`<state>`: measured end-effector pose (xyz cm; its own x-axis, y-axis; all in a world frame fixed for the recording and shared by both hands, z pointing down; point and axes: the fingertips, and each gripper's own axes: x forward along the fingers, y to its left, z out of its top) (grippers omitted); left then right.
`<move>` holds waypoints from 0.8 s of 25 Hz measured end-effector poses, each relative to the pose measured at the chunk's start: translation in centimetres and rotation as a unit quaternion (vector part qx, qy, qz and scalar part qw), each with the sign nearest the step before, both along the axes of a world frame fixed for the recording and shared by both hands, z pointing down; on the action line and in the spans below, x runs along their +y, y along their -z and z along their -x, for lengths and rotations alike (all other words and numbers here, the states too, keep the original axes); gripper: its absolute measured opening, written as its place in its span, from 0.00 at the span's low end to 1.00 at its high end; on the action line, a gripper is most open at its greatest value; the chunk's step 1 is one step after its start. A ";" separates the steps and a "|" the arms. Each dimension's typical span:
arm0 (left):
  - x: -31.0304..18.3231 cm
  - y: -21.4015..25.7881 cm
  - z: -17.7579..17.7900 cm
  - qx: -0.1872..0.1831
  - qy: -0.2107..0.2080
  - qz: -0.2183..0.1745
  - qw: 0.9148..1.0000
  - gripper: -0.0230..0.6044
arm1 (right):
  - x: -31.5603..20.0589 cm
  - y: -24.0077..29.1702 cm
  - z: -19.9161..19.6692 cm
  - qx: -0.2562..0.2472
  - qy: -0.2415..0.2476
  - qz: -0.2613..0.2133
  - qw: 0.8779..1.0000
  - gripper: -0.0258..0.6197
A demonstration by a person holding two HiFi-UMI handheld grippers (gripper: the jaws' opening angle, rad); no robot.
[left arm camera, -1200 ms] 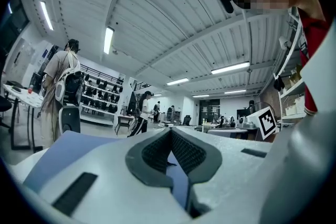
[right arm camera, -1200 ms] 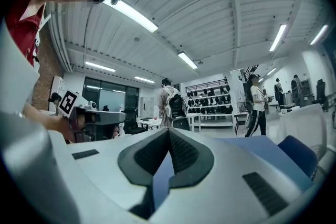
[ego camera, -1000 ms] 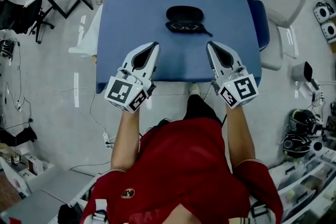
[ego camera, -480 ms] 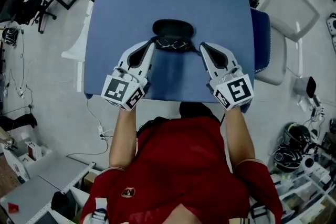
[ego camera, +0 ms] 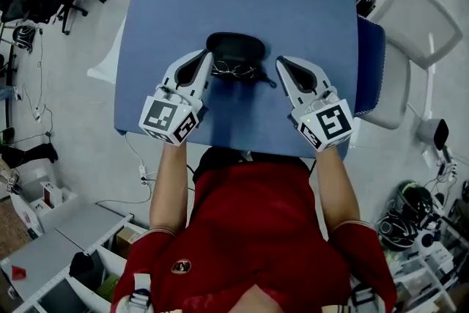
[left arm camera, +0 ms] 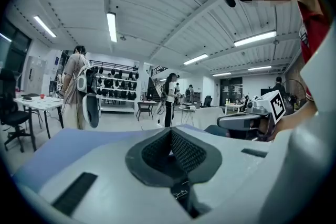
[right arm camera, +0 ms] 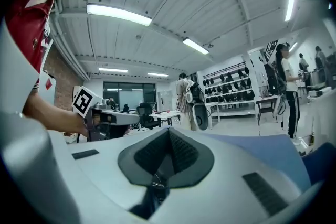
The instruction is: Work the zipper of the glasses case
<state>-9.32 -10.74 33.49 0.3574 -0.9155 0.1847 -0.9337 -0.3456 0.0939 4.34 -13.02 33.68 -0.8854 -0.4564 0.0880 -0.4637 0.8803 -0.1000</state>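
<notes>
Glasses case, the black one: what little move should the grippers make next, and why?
Probably open both jaws first. The left hand-held gripper and right hand-held gripper flank the black oval glasses case, lying open on the blue table, but both are shut and empty, so neither can grab anything yet.

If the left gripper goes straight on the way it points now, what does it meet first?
Probably the left end of the open black oval glasses case, just ahead of the shut left gripper. Height is unclear, so it might pass over.
</notes>
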 end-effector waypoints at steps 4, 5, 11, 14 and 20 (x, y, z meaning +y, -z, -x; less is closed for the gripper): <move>-1.2 -0.6 0.5 -0.013 -0.007 0.011 1.000 0.05 | -0.9 -0.6 0.8 0.001 0.001 0.009 1.000 0.04; -1.5 -0.7 0.6 -0.018 -0.011 0.014 1.000 0.05 | -1.0 -0.9 1.1 0.004 -0.001 0.012 1.000 0.04; -2.7 -2.2 1.5 -0.037 -0.043 0.031 0.998 0.05 | -1.5 -1.8 2.5 0.021 -0.018 0.019 0.999 0.04; -3.5 -2.9 1.7 -0.054 -0.065 0.040 0.996 0.05 | -1.7 -2.1 3.0 0.026 -0.027 0.022 0.999 0.04; -4.9 -4.4 1.9 -0.077 -0.108 0.056 0.990 0.05 | -2.5 -2.8 3.5 0.036 -0.050 0.029 0.998 0.04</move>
